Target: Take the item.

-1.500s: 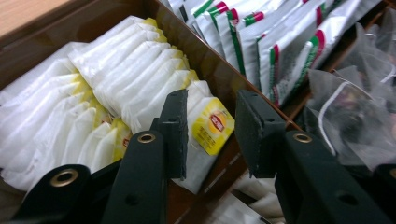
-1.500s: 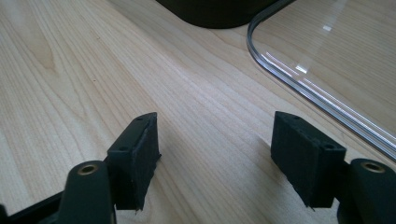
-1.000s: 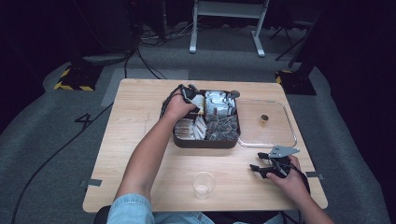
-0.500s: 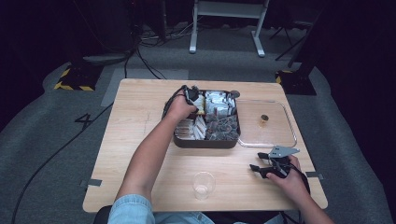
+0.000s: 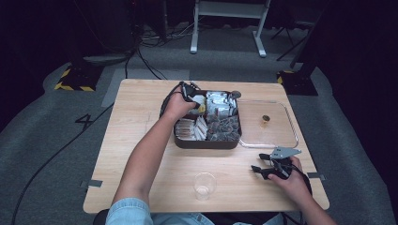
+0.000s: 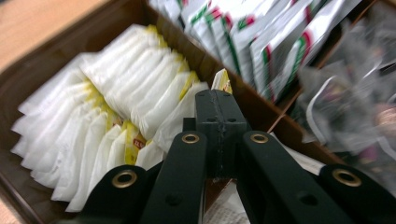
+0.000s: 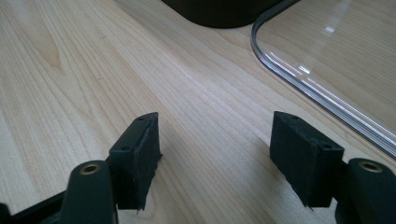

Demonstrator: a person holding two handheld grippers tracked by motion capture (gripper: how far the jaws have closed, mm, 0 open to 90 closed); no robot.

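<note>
Two grippers are at work over a wooden bench [image 5: 141, 154]. The left gripper [image 5: 188, 92] is down in the far left part of a dark box [image 5: 206, 143] with walls inside it. Its jaws have just been closing and now sit tight together. In the left gripper view a white tea bag packet [image 6: 221, 82] with a yellow tip pokes up just past the tips of the jaws, pinched between them. To the left of the jaws lies a packed row of more white packets [image 6: 116, 107], touching each other, with very little room between them. To the right of the jaws a brown wall [image 6: 252, 105] of the box runs close by, and past it stand white packets with red and green marks [image 6: 261, 42].

The right gripper [image 5: 264, 169] rests near the front right part of the bench, well apart from the box. In the right gripper view its jaws stand apart with nothing between them, just bare wood. Ahead of the jaws and to their right runs the rounded edge of a clear lid [image 7: 299, 74] lying flat. The dark box corner [image 7: 219, 14] sits farther ahead. Between the jaws and these edges the wood is open. A clear cup [image 5: 204, 185] stands near the front edge, between the two arms.
</note>
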